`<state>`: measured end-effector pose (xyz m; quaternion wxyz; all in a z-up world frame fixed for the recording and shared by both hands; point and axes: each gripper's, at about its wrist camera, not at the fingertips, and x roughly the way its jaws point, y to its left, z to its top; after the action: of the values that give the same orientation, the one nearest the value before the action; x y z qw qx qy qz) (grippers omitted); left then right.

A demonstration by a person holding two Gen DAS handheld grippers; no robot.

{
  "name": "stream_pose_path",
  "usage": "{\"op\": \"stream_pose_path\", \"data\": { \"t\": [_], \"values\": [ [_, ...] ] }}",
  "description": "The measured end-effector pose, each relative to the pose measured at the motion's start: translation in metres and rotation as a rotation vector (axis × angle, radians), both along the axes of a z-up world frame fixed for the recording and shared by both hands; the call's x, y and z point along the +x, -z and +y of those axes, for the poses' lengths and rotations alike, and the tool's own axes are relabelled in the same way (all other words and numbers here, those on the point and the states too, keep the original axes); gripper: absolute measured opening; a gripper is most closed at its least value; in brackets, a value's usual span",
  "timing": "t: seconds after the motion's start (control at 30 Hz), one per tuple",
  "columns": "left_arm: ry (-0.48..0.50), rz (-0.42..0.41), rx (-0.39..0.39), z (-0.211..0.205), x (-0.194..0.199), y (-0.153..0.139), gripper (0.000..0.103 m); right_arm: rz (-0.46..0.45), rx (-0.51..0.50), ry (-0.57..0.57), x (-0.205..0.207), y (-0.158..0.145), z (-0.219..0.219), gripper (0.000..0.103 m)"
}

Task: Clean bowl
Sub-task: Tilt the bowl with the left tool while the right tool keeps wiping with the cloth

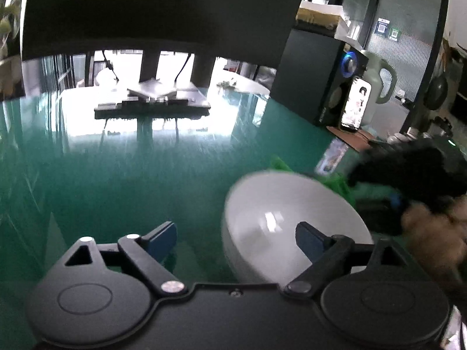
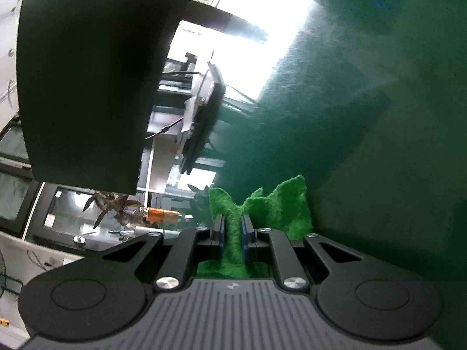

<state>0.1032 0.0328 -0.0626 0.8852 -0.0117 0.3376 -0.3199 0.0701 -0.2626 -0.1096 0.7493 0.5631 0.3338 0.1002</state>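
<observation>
In the left wrist view, the left tongs point(image 1: 236, 240) stand wide apart with nothing pressed between the blue pads; the right pad shows in front of the white bowl point(image 1: 289, 218) and I cannot tell whether it touches it, while the left pad hangs over bare green surface point(image 1: 116, 175). The bowl sits upright on the surface toward its right side, empty and glossy inside. Just behind the bowl's far rim a bit of green cloth point(image 1: 335, 182) peeks out, and beside it the right tongs point(image 1: 376, 175) come in as a dark blurred shape, with a hand point(image 1: 435, 233) at the right edge. Farther back a black monitor stand point(image 1: 151, 105) rests near the surface's far edge, and a black speaker point(image 1: 318, 78) and a phone point(image 1: 357, 103) stand toward the far right corner. In the right wrist view, the right tongs point(image 2: 232, 229) are nearly closed, pinching a fold of the green cloth point(image 2: 277, 207), which bunches upward past the pads over the green surface point(image 2: 364, 145); the bowl is out of this view
</observation>
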Motion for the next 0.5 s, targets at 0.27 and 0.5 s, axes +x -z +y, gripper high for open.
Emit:
{"op": "stream_pose_path", "data": {
  "t": [0.27, 0.5],
  "values": [
    [-0.033, 0.018, -0.008, 0.003, -0.003, -0.001, 0.017, -0.021, -0.012, -0.066, 0.018, -0.002, 0.015, 0.013],
    [0.176, 0.063, -0.044, -0.008, 0.053, -0.002, 0.027, -0.033, 0.001, 0.008, -0.029, -0.007, -0.002, 0.012]
  ]
}}
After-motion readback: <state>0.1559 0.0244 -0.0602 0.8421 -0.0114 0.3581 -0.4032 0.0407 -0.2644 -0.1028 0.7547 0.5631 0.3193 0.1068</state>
